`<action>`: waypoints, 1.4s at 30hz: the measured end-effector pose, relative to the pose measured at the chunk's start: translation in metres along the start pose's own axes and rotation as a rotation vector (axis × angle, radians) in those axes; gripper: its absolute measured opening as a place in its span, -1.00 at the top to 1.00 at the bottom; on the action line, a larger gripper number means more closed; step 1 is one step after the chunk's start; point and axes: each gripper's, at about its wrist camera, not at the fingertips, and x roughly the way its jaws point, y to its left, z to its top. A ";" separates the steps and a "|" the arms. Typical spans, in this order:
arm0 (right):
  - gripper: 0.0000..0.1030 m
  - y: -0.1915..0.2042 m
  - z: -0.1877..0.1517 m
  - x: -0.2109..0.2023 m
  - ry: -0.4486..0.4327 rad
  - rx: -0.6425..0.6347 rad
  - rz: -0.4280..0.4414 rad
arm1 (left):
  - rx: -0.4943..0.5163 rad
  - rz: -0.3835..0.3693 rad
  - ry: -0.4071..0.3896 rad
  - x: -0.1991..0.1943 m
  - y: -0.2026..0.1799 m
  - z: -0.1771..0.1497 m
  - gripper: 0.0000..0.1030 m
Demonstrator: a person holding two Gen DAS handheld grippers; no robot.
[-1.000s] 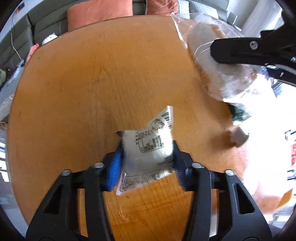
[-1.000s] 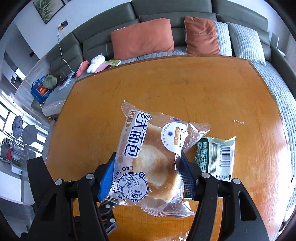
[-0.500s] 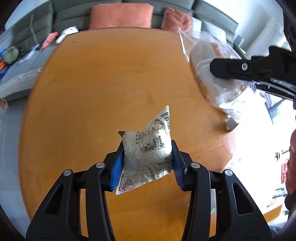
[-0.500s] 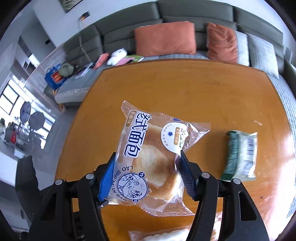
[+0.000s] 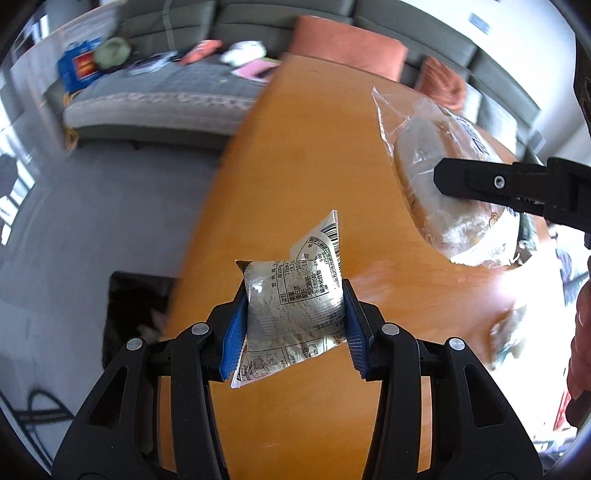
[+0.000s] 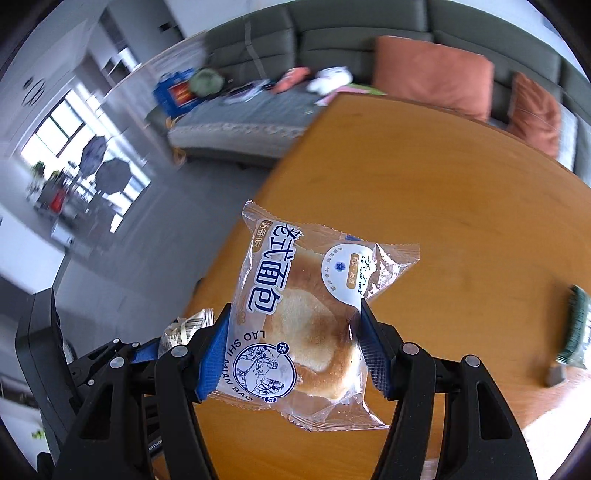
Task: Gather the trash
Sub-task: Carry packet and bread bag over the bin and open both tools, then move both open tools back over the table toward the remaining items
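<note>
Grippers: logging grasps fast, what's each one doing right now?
Left gripper: closed on the silver packet.
Right gripper: closed on the bread bag.

You see a round wooden table (image 6: 461,206) with a grey sofa (image 6: 354,33) behind it, carrying two rust-orange cushions (image 6: 432,74). On the sofa's seat lie a blue bag (image 5: 79,68), a green cap (image 5: 112,50) and a white soft toy (image 6: 332,77).
</note>
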 end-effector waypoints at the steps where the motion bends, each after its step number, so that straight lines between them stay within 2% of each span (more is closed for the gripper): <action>1: -0.26 0.014 0.001 0.006 0.008 -0.019 0.012 | -0.016 0.009 -0.003 -0.003 0.010 -0.002 0.11; 5: -0.26 0.065 0.001 0.023 0.039 -0.094 0.057 | -0.093 0.056 -0.013 -0.014 0.057 -0.009 0.11; 12: -0.26 0.151 0.000 0.052 0.094 -0.241 0.159 | -0.254 0.172 -0.023 -0.042 0.133 -0.040 0.09; 17: -0.27 0.204 -0.002 0.084 0.150 -0.317 0.196 | -0.351 0.238 0.004 -0.048 0.176 -0.065 0.08; 20: -0.30 0.231 0.000 0.107 0.213 -0.330 0.251 | -0.398 0.277 0.030 -0.047 0.202 -0.076 0.00; 21: -0.35 0.241 0.003 0.114 0.225 -0.333 0.256 | -0.408 0.292 0.032 -0.046 0.203 -0.075 -0.24; 22: -0.41 0.248 0.006 0.119 0.220 -0.340 0.256 | -0.420 0.320 0.028 -0.047 0.208 -0.076 -0.76; 23: -0.42 0.254 0.006 0.119 0.211 -0.346 0.251 | -0.430 0.348 0.017 -0.047 0.209 -0.073 -0.91; 25: -0.42 0.261 0.014 0.123 0.196 -0.362 0.246 | -0.442 0.383 -0.003 -0.051 0.219 -0.071 -0.88; 31: -0.42 0.267 0.017 0.117 0.168 -0.387 0.246 | -0.475 0.403 -0.003 -0.054 0.244 -0.073 -0.88; 36: -0.42 0.261 0.015 0.118 0.174 -0.373 0.247 | -0.478 0.398 0.000 -0.051 0.247 -0.072 -0.88; 42: -0.42 0.243 0.015 0.106 0.160 -0.346 0.244 | -0.433 0.399 -0.013 -0.055 0.234 -0.065 -0.88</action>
